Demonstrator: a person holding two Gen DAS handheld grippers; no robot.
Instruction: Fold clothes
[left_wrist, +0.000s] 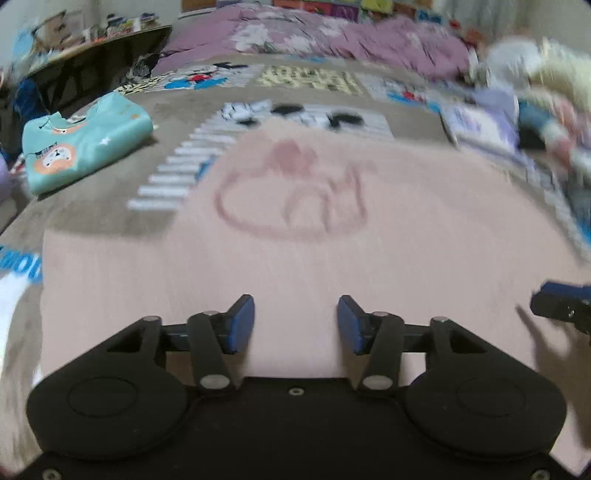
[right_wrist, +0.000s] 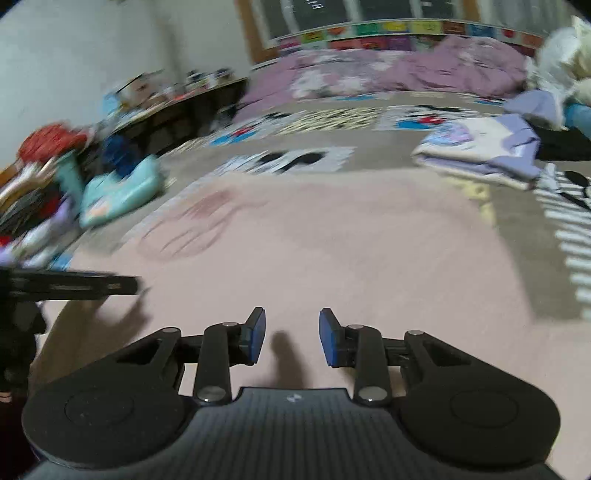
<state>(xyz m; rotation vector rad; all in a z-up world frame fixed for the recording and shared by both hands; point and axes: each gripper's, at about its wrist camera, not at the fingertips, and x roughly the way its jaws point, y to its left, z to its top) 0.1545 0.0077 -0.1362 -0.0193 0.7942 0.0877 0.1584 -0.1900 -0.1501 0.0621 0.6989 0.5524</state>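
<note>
1. While both views are motion-blurred, a pale pink garment (left_wrist: 295, 258) lies spread flat on the bed's grey-brown cartoon-print cover (left_wrist: 413, 129), filling the middle of each picture; darker pink line-art print (left_wrist: 291, 195) sits toward its far half.
2. Left gripper (left_wrist: 295, 325): blue-padded jaws apart, nothing between them, only pink fabric seen below the gap. Cannot tell if the tips touch the cloth.
3. Right gripper (right_wrist: 291, 338): jaws apart, narrower gap than the left, nothing clamped; pink garment under them, a dark shadow on the cloth between the fingers.
4. Each gripper shows in the other's view: the right one at the right edge of the left wrist view, the left one as a dark bar at the left edge of the right wrist view, both over the garment's near part, well apart from each other.
5. Folded teal garment (left_wrist: 85, 144) with an orange cartoon print lies on the cover, left of the pink one, not touching it.
6. Folded lilac-and-white clothes stack (right_wrist: 487, 155) sits on the cover to the far right, near the pink garment's far right corner; contact unclear.
7. Loose clothes pile (right_wrist: 40, 192), red, black, lilac, at the left edge by the teal piece.
8. Purple quilt (right_wrist: 406, 70) bunched along the far side of the bed.
9. Dark desk (left_wrist: 92, 55) with clutter at far left.
</note>
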